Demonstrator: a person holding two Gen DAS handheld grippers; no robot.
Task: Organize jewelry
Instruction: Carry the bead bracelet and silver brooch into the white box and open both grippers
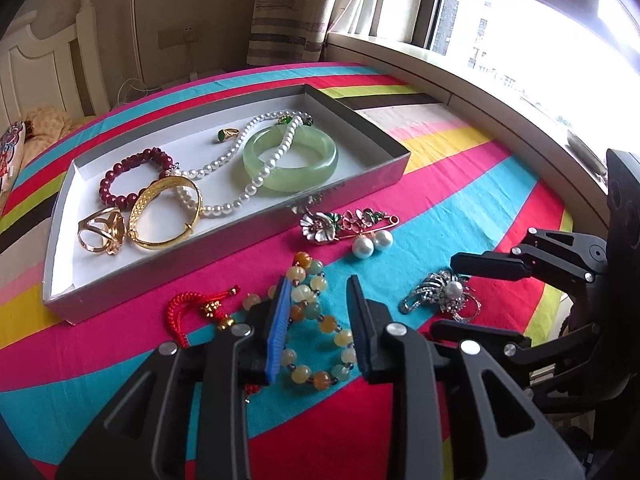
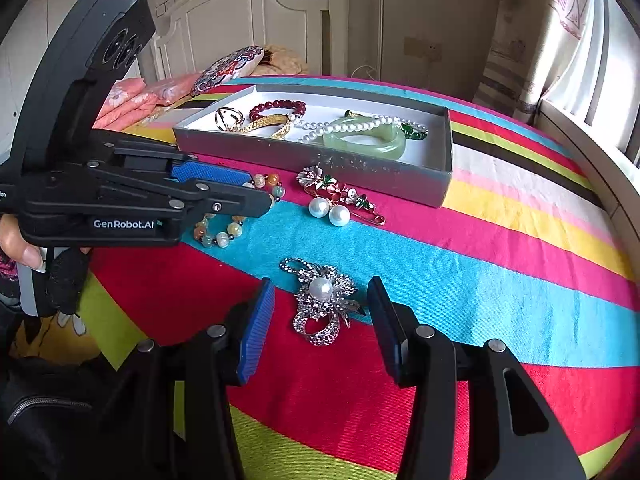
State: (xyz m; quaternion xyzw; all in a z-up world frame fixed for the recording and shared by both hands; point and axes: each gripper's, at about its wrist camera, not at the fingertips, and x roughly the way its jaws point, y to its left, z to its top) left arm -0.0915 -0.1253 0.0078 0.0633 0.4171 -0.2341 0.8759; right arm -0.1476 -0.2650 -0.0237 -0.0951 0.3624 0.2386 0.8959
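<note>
A bracelet of yellow, orange and green beads (image 1: 316,320) lies on the striped bedcover. My left gripper (image 1: 319,284) stands low over it, jaws a little apart around part of the loop, pads not clearly pressing. From the right wrist view that left gripper (image 2: 264,196) lies over the bracelet (image 2: 218,236). A silver brooch with a pearl (image 2: 320,308) lies between the wide-open jaws of my right gripper (image 2: 321,282), untouched. The grey box (image 1: 360,184) holds a jade bangle (image 1: 291,159), a pearl necklace (image 1: 240,196), a red bead bracelet (image 1: 132,176), a gold bangle (image 1: 168,212) and rings.
A flower brooch with two pearls (image 1: 344,228) lies by the box's front wall, and a red cord charm (image 1: 200,312) left of the bracelet. A window ledge (image 1: 460,80) runs along the right. Pillows (image 2: 224,68) and a white headboard stand behind. A hand (image 2: 20,248) holds the left gripper.
</note>
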